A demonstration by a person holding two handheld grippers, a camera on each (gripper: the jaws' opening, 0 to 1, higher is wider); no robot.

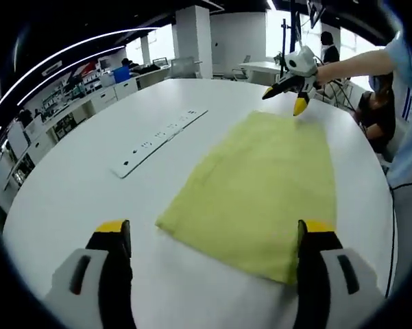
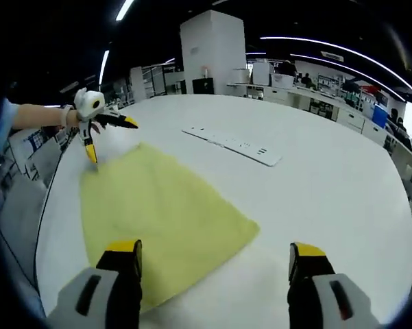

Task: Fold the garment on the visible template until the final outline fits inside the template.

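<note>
Left tool [image 1: 214, 236] has its two yellow-tipped jaws wide apart and holds nothing; it hangs low over the near edge of the yellow garment [image 1: 260, 185], and one jaw sits just over the cloth's corner at about 5 o'clock in the left gripper view; right tool [image 2: 215, 257] is also spread wide and empty; one of its jaws hangs over the cloth's near edge at about 7 o'clock in the right gripper view, and the other jaw is over bare counter [image 2: 329, 199].

Each tool can be seen from the other side too; across the cloth the right one sits at about 1 o'clock in the left gripper view, with its tips apart and pointing down at the far edge; the left one sits at about 10 o'clock in the right gripper view, also with tips apart.

The garment lies flat on the big round white counter, spread out smooth; I cannot make out a template line around it; a long white strip [image 1: 158, 140] with small dark marks lies on the counter beside the cloth, apart from it.

The cloth looks thin, light and soft, so it should bend easily and may slide or bunch up on the smooth top; I think the best places to pinch are the corners or the edges, one with each tool, so it lifts evenly and folds over straight.
</note>
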